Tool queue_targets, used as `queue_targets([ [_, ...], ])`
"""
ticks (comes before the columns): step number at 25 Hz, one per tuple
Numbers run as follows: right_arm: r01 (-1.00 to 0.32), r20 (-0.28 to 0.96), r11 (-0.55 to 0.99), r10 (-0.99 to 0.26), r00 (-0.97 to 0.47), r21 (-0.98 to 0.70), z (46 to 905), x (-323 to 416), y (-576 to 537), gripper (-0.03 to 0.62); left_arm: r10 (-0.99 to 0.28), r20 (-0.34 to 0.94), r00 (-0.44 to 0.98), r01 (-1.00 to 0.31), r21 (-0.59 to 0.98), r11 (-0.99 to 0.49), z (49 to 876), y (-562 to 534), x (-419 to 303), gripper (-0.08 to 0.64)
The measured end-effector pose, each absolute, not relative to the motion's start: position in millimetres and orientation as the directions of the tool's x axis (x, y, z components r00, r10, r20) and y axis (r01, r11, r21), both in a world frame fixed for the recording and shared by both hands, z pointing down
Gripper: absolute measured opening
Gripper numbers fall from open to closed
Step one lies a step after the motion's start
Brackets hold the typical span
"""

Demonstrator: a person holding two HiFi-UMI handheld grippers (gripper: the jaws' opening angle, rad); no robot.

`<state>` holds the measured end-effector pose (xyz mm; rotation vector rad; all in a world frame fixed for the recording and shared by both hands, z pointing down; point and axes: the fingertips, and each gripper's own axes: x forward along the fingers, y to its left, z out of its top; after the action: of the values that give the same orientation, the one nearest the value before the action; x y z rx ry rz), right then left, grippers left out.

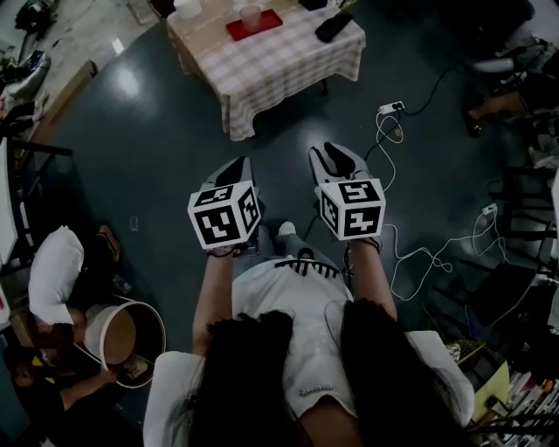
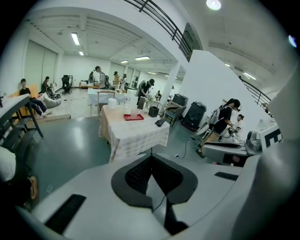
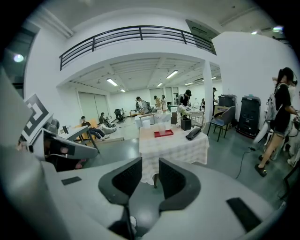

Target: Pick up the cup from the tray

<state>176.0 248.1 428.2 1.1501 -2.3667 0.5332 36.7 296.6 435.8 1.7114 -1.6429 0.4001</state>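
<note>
Zero steps done: cup (image 1: 251, 16) stands on red tray (image 1: 267, 23) on checked table (image 1: 279, 57), well ahead of me. Left gripper (image 2: 151, 161) jaws together, right gripper (image 3: 150, 166) jaws narrowly apart (both empty). Cup possibly clear plastic. Approach, grasp, lift remain.

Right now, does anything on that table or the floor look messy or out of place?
The table looks tidy: the cup stands upright on the red tray. The one untidy thing is the floor at right, where white cables trail loosely near a power strip, easy to trip on.
</note>
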Motion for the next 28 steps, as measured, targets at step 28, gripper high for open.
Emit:
queue_targets([
  [28, -0.826, 0.534, 0.552, -0.668, -0.517, -0.109, 416, 113, 108, 0.104, -0.740, 0.659, 0.133, -0.959, 0.275, 0.072, 439, 153, -36, 0.006],
])
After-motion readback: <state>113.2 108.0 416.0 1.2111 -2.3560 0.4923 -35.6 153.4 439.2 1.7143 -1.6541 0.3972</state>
